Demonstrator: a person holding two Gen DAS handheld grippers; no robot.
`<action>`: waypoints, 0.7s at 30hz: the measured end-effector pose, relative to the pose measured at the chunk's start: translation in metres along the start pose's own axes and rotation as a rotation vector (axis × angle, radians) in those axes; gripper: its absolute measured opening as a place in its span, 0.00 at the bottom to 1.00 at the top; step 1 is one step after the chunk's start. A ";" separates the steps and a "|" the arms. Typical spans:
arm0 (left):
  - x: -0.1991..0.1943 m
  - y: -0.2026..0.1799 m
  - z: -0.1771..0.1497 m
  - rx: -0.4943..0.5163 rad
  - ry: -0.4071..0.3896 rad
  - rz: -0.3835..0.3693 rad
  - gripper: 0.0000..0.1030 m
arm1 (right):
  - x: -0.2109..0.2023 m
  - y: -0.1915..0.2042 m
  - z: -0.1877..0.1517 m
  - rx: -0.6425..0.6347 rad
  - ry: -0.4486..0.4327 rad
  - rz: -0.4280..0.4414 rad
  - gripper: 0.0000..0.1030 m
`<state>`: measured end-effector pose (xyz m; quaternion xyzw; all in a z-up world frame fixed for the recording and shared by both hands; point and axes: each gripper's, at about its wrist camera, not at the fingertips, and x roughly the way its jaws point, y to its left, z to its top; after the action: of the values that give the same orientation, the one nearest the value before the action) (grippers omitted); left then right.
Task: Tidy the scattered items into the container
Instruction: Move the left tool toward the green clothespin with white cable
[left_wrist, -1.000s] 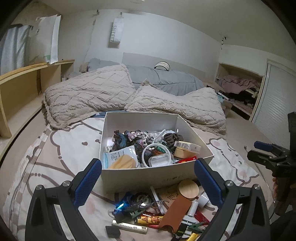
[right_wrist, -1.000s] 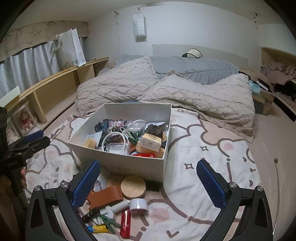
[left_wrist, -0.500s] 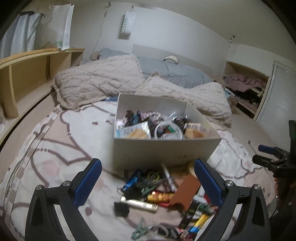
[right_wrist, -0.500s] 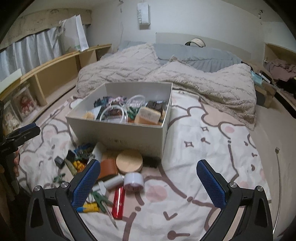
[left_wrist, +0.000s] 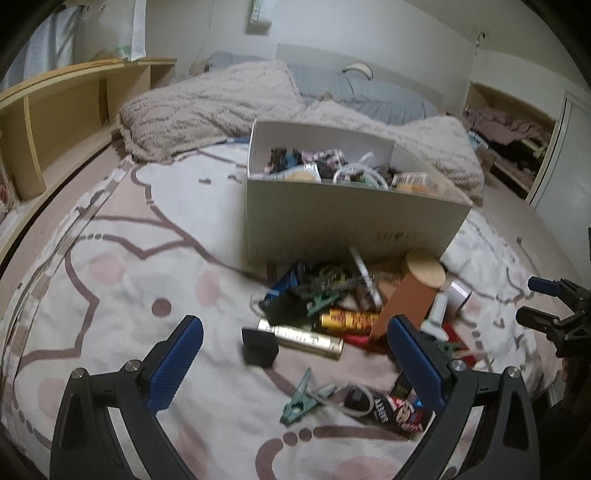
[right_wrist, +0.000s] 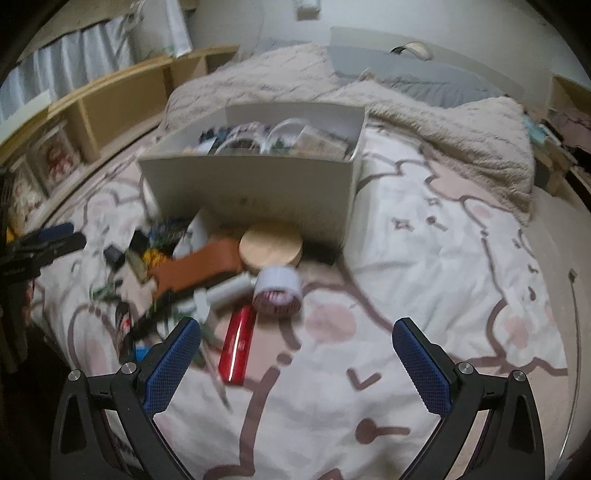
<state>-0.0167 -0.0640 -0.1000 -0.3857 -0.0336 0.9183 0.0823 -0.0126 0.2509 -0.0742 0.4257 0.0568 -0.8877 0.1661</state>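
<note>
Left tongs (left_wrist: 295, 354) and right tongs (right_wrist: 297, 358) both spread wide, holding nothing, angled downward

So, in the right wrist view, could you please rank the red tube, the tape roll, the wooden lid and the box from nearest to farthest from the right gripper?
1. Red tube: left of centre, just ahead of the right gripper.
2. Tape roll: centre, behind the tube.
3. Wooden lid: behind the roll, at the box's foot.
4. Box: farthest, behind the lid.
</note>
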 end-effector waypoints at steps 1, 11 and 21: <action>0.002 -0.002 -0.002 0.007 0.013 0.004 0.98 | 0.002 0.003 -0.002 -0.017 0.015 0.009 1.00; 0.018 -0.006 -0.024 0.079 0.115 0.045 0.98 | 0.030 0.028 -0.021 -0.173 0.117 0.053 1.00; 0.017 -0.008 -0.025 0.098 0.143 0.010 0.98 | 0.049 0.015 -0.024 -0.166 0.167 -0.004 1.00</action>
<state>-0.0092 -0.0537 -0.1286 -0.4462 0.0191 0.8893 0.0984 -0.0183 0.2302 -0.1266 0.4828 0.1445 -0.8418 0.1934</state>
